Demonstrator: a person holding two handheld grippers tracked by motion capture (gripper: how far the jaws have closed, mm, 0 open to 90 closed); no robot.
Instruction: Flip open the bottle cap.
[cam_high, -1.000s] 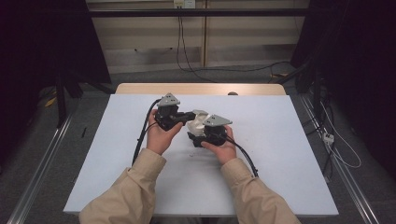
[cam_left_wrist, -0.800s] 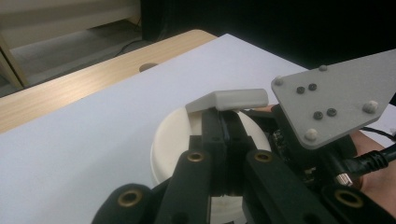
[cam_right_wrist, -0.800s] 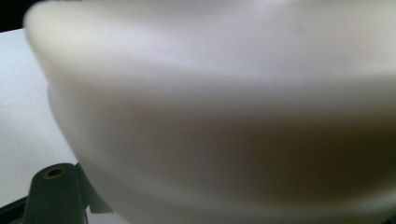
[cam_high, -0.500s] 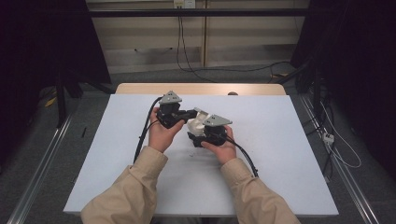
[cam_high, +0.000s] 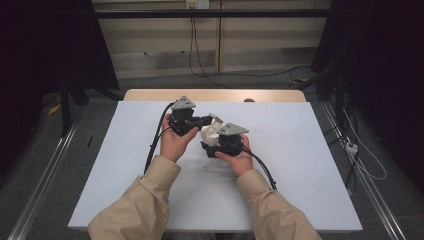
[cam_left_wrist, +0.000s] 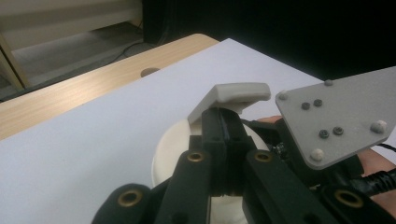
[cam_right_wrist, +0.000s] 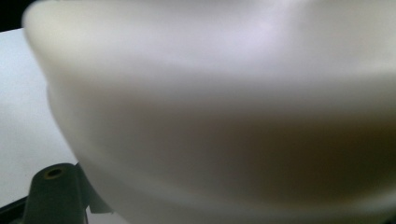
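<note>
**Two tongs on one cream container, mid-surface**

We see both tongs working a cream-white round container (cam_high: 209, 134) that sits near the middle of the white surface (cam_high: 300, 165). The left tongs (cam_left_wrist: 224, 119) are clenched on the grey flip lid (cam_left_wrist: 233, 94), which stands tilted up from the container's top. The right tongs (cam_high: 212, 149) are clamped against the container body, which looms close and blurred before their camera; exactly where the pads bite we cannot tell.

Risks, as we judge them:
- The narrow lid edge could slip out of the left grip if pulled at an angle.
- Uneven pulling between the hands could tip the container or strain the lid's hinge.
</note>
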